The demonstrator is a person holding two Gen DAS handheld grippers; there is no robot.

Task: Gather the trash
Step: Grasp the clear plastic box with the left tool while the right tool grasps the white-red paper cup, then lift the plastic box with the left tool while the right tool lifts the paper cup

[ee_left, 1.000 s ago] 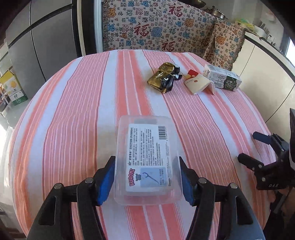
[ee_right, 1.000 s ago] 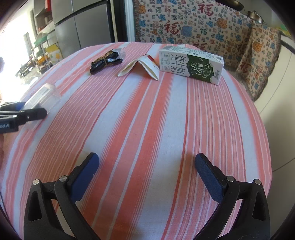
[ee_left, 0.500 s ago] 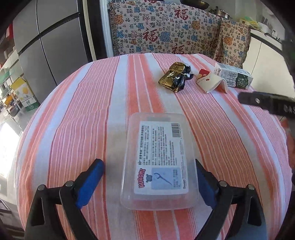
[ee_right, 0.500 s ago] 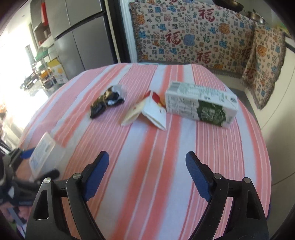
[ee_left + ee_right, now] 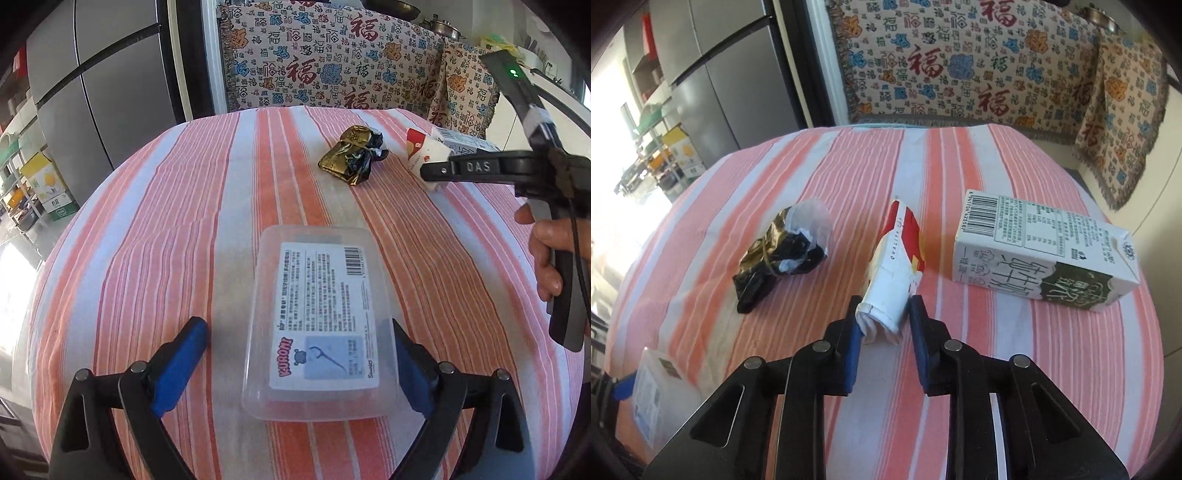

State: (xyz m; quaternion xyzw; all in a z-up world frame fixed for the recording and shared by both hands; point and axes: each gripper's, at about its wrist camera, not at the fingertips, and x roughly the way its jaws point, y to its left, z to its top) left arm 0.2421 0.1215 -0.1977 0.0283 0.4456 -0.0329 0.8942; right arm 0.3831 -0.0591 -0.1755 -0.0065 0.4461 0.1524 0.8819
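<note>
A clear plastic box (image 5: 317, 321) with a floss-pick label lies on the striped tablecloth between the jaws of my left gripper (image 5: 295, 363), which is open with gaps on both sides. My right gripper (image 5: 884, 317) is closed on the near end of a crushed red-and-white paper cup (image 5: 892, 273); it also shows in the left wrist view (image 5: 424, 153). A crumpled gold-and-black wrapper (image 5: 775, 254) lies left of the cup. A white-and-green milk carton (image 5: 1041, 254) lies on its side to the right.
The round table (image 5: 147, 240) has an orange-and-white striped cloth. A patterned cloth (image 5: 960, 62) hangs behind it, a grey fridge (image 5: 92, 92) stands at left, and the table edge drops off on the right.
My left gripper opened and let go of the clear box, which stays on the table. My right gripper moved forward to the paper cup and closed on it.
</note>
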